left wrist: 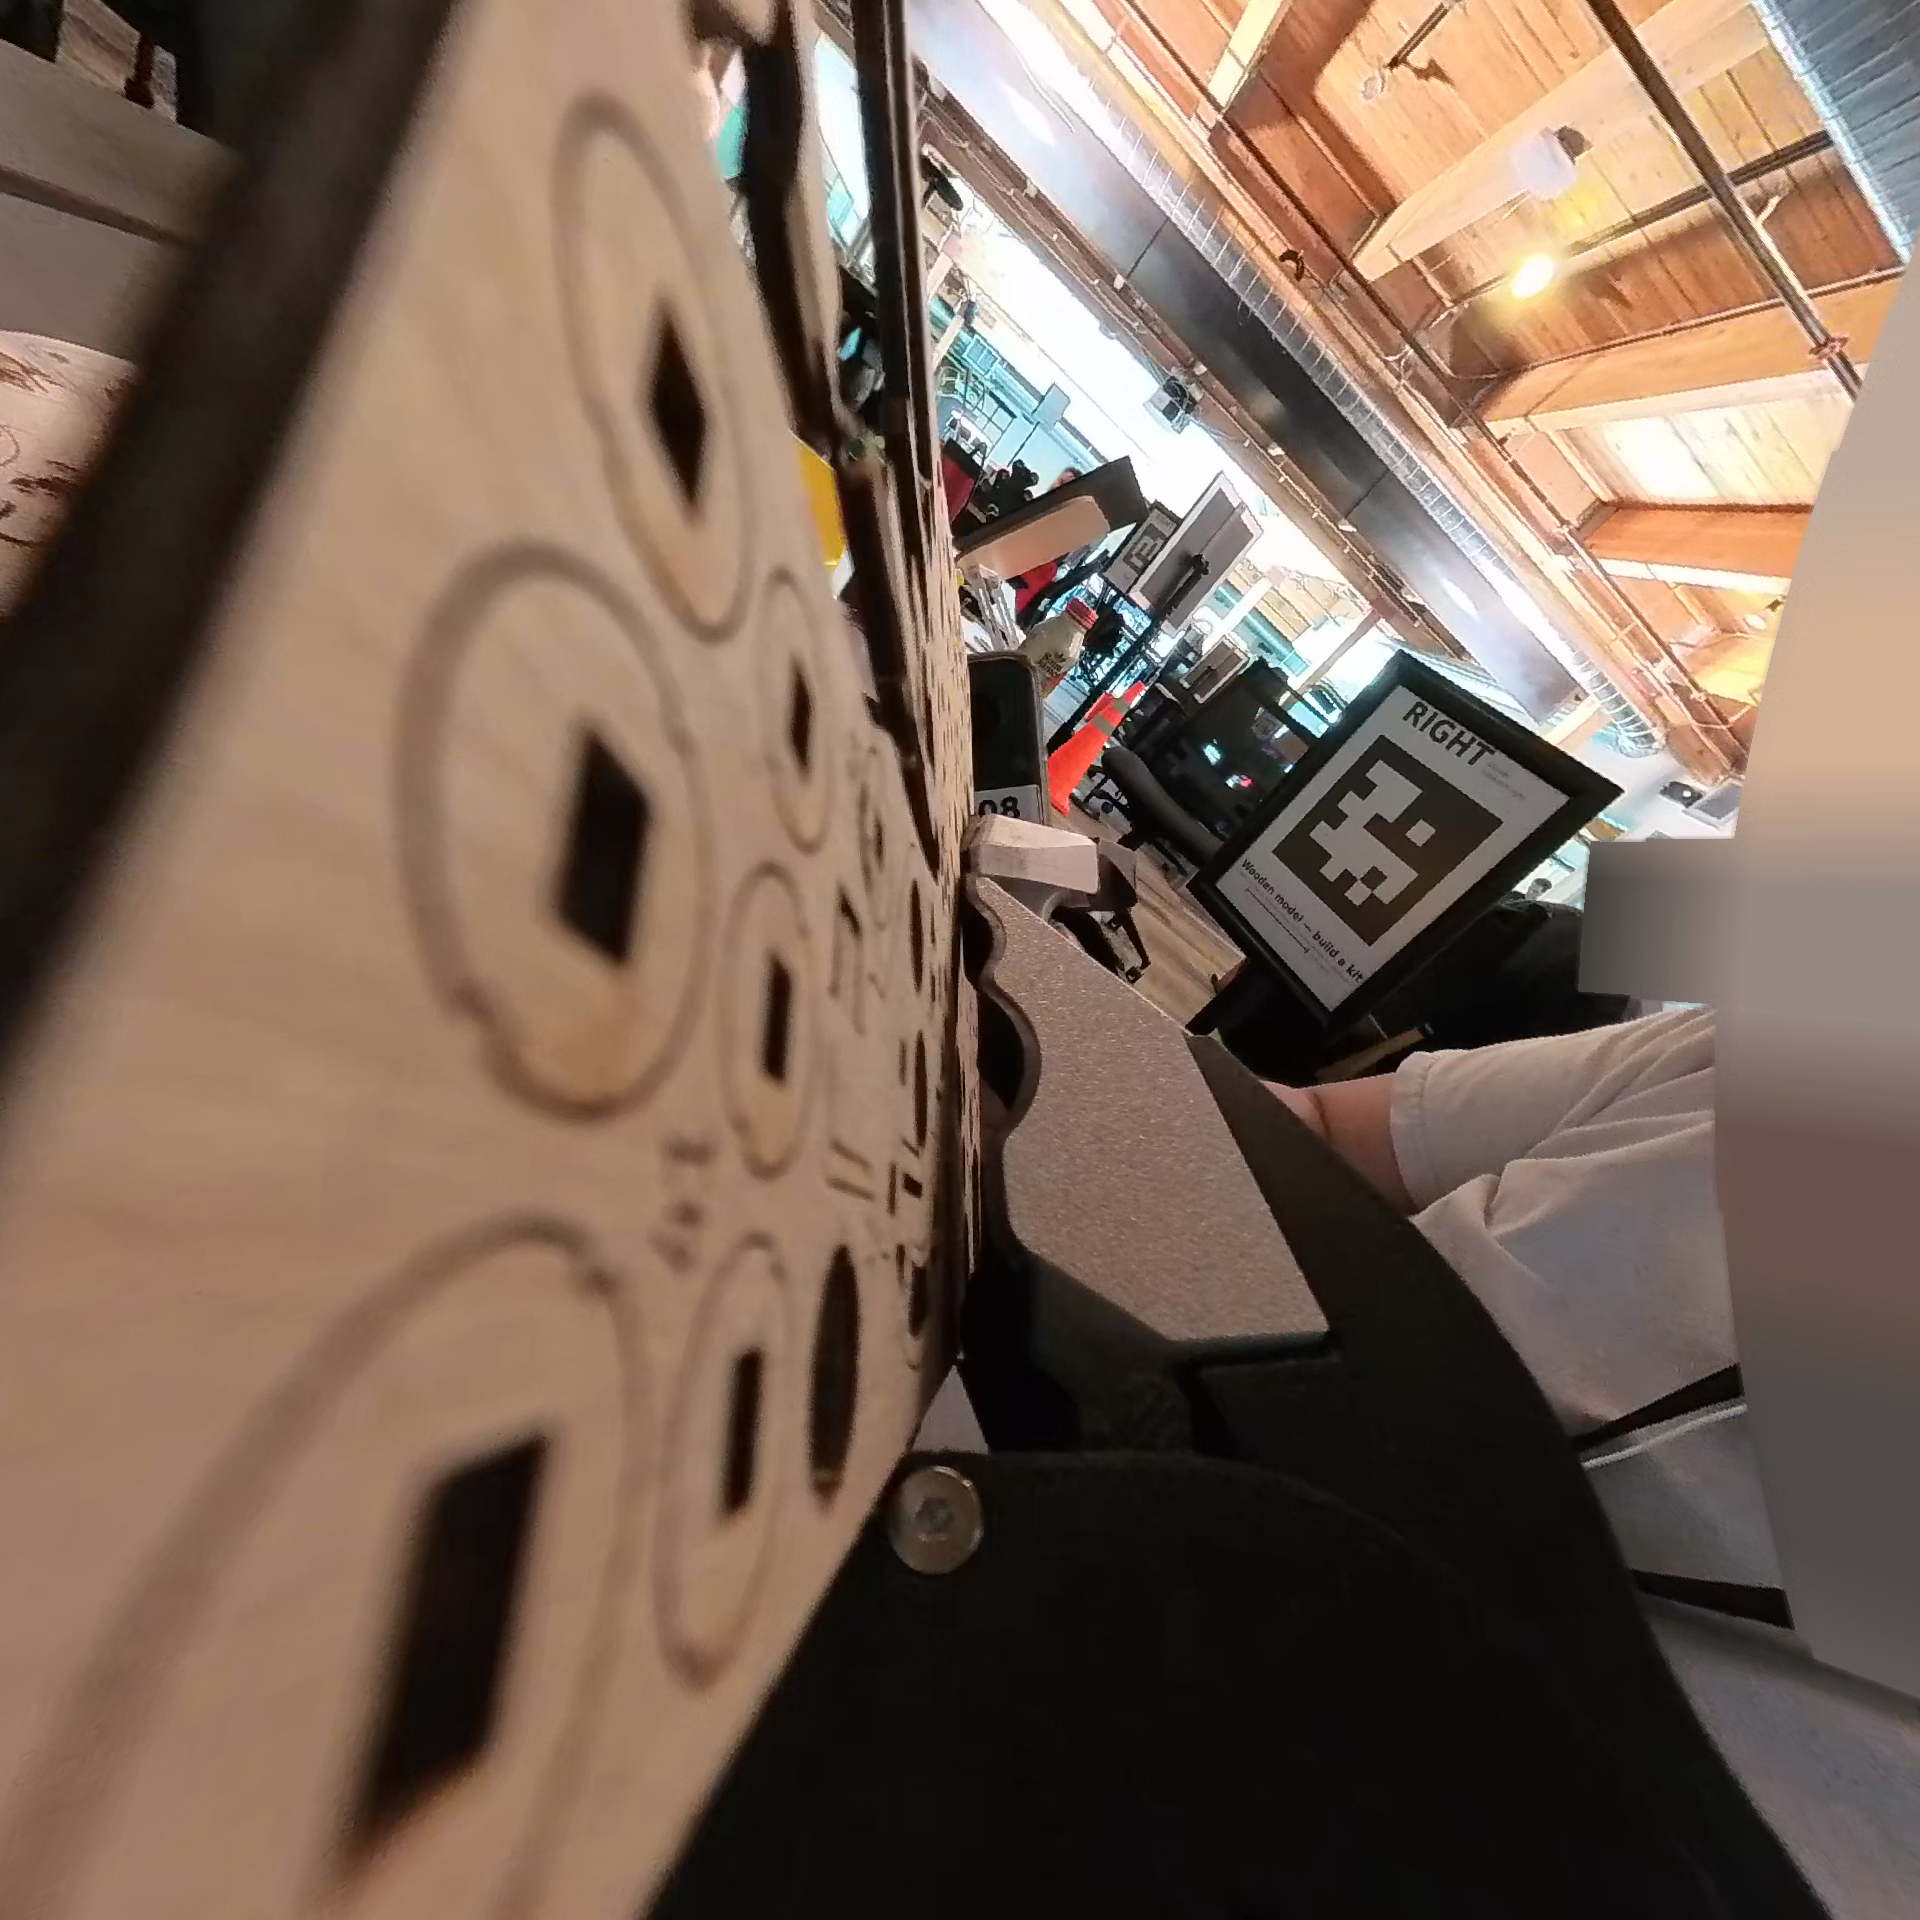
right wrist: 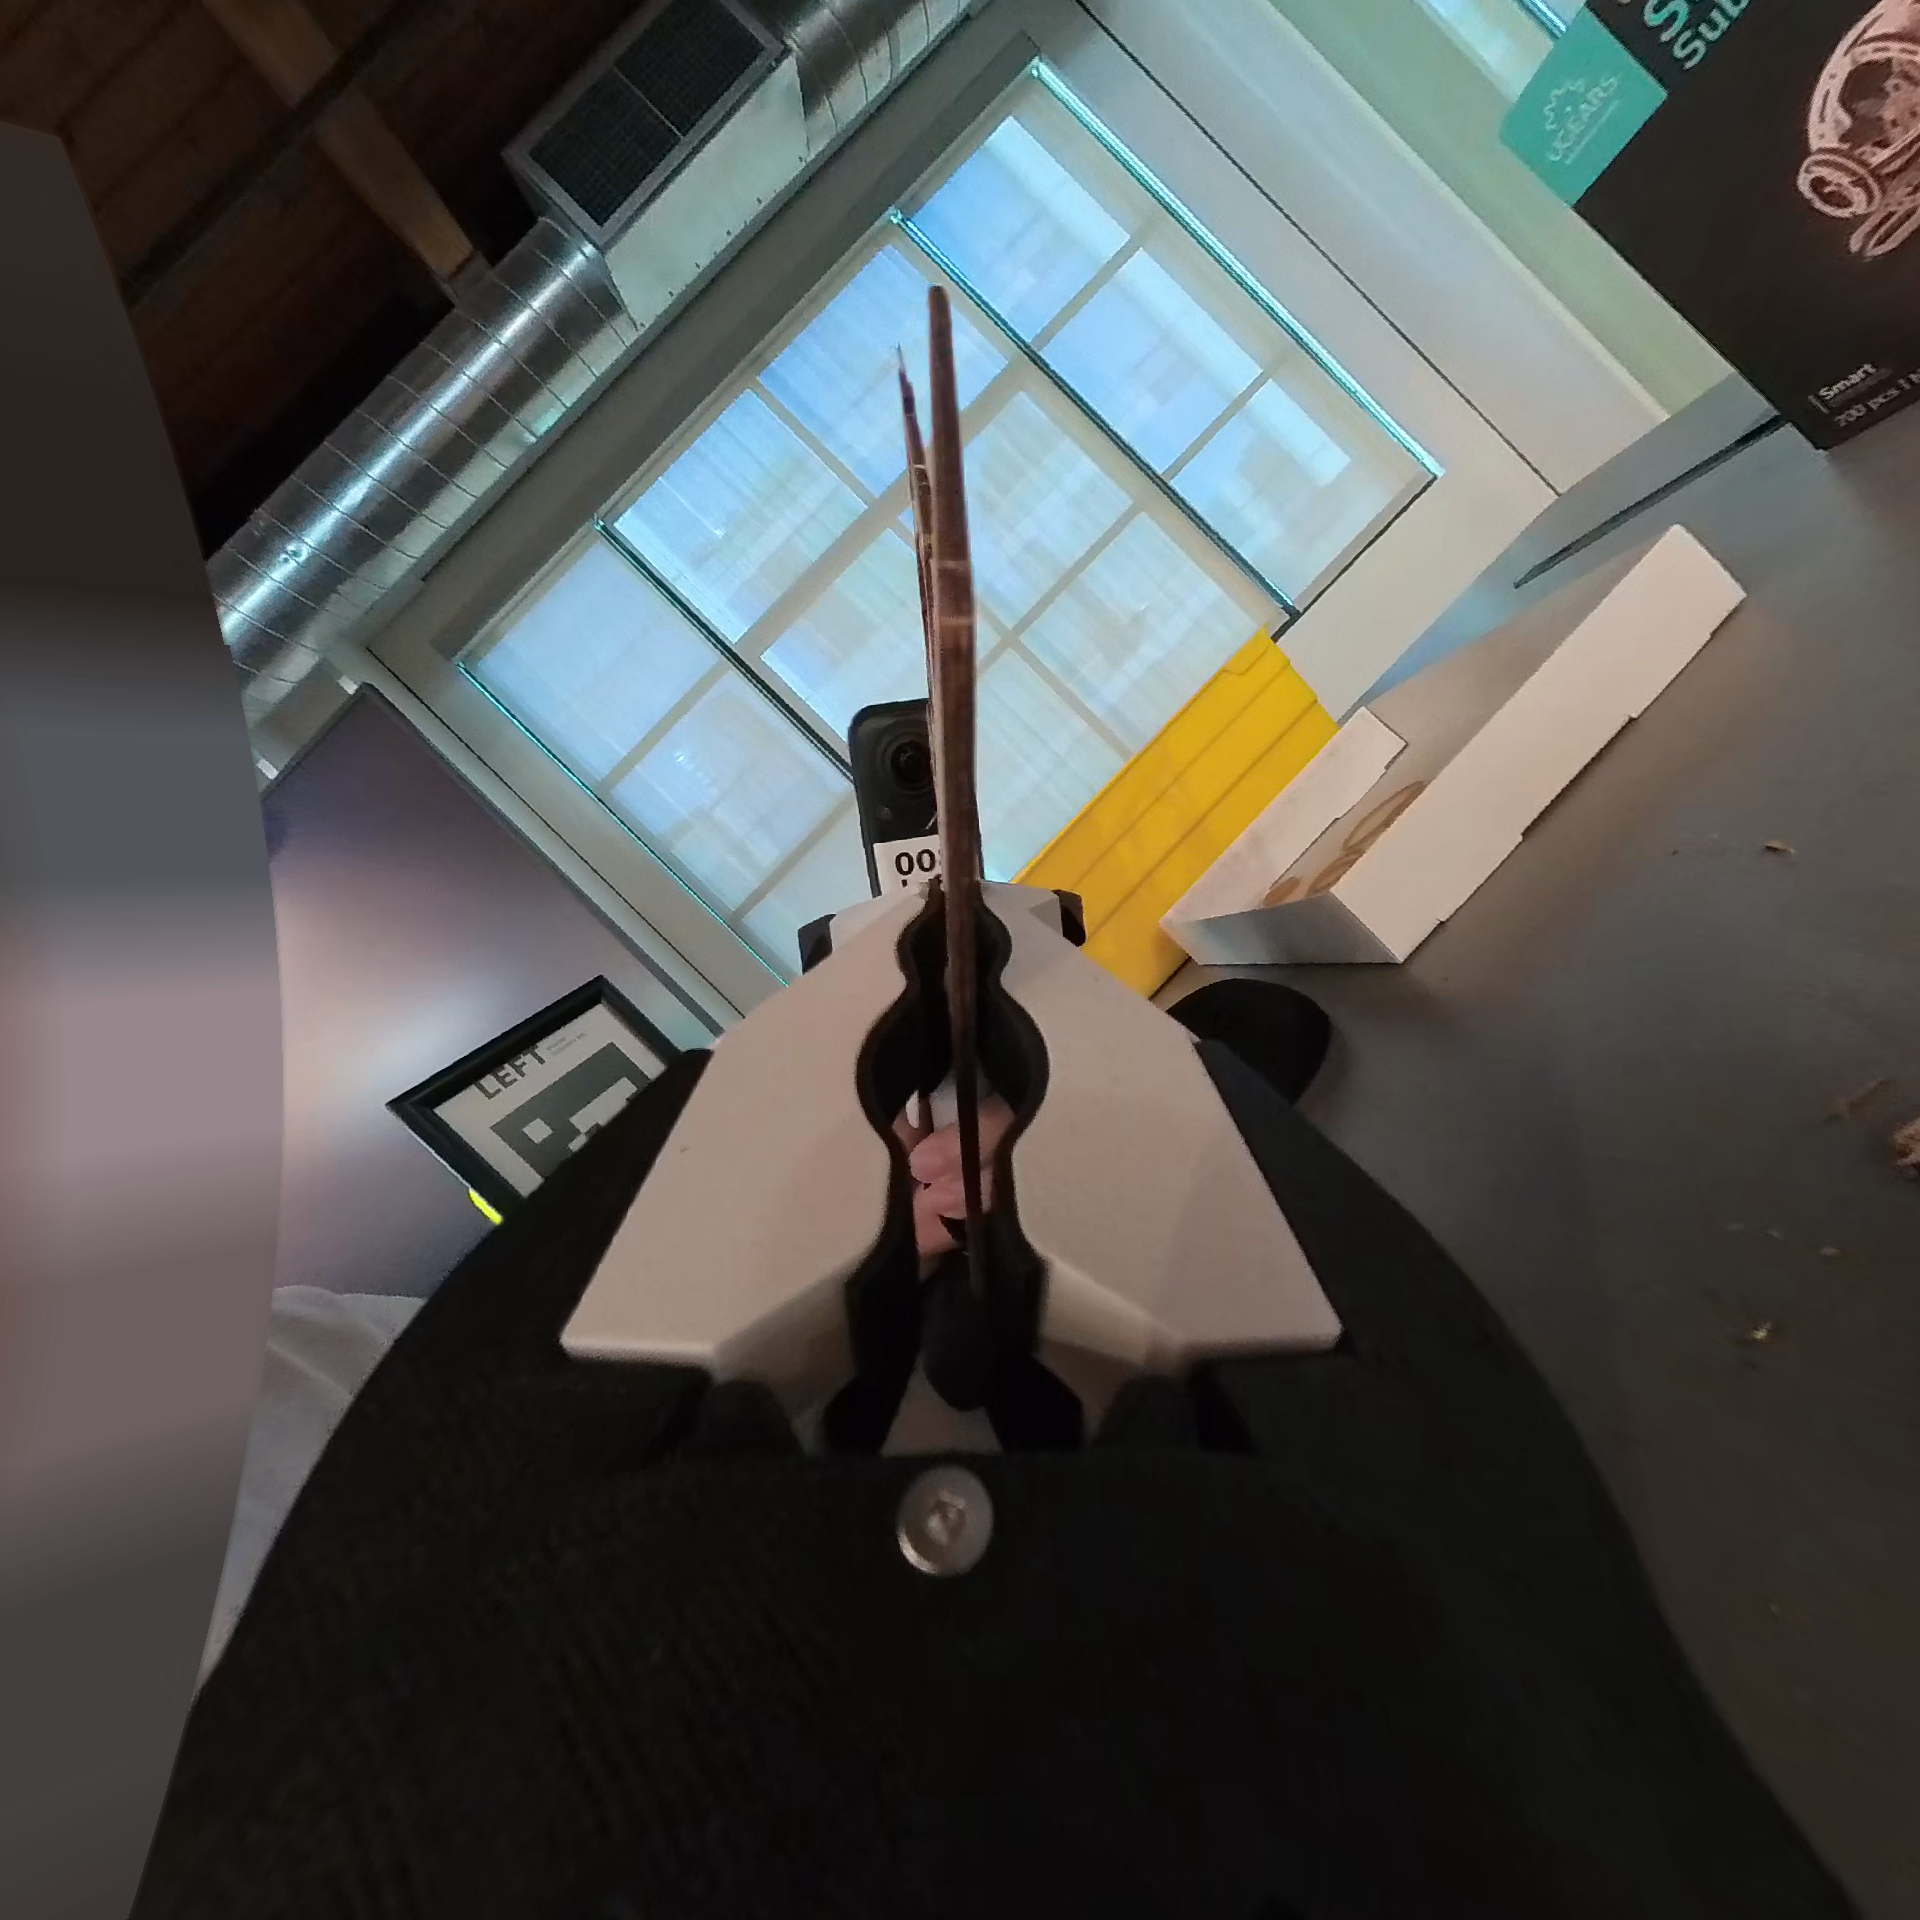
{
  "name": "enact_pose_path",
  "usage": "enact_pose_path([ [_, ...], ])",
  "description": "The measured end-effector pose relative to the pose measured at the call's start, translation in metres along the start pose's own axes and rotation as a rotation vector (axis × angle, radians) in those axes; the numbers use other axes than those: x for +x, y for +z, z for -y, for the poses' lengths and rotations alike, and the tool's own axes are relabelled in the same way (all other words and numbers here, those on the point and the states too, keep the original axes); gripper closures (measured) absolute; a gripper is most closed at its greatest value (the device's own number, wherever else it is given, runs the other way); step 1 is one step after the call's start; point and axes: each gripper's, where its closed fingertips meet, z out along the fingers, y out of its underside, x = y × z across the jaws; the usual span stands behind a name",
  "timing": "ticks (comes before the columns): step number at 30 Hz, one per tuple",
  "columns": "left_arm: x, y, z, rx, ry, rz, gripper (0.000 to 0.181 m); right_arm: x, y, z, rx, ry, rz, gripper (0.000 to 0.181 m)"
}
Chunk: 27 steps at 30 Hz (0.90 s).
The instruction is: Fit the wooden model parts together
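A pale laser-cut wooden sheet (left wrist: 416, 935) with round parts and dark square holes fills the left of the left wrist view, very close and blurred. My left gripper (left wrist: 966, 904) is shut on it; only its grey right finger (left wrist: 1122, 1122) shows, the other is behind the sheet. In the right wrist view the sheet (right wrist: 951, 623) stands edge-on, with a thinner second edge (right wrist: 912, 468) beside it. My right gripper (right wrist: 951, 920) is shut on it between both grey fingers (right wrist: 1143, 1143). Each gripper's camera faces the other from the sheet's far end (left wrist: 1003, 727) (right wrist: 902, 790).
A framed marker sign (left wrist: 1392, 842) (right wrist: 540, 1101) stands on each side. On the grey table (right wrist: 1610, 1195) lie a dark kit box (right wrist: 1818, 229), a white box (right wrist: 1455, 810), a yellow bin (right wrist: 1174, 810) and wood crumbs (right wrist: 1907, 1143). A person's white sleeve (left wrist: 1558, 1164) is close. My left and right fingertips are right by each other.
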Motion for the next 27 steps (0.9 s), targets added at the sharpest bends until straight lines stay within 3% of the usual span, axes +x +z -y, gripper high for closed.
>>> enact_pose_path([
  [10,0.0027,-0.0002,0.0006,0.003,-0.014,-0.023,0.181,-0.0028,-0.0008,0.0005,0.001,0.009,0.021,0.181],
  [27,0.0012,-0.0007,-0.0004,0.004,0.027,0.047,0.181,-0.0009,-0.0004,-0.0015,-0.019,-0.132,-0.050,0.179],
])
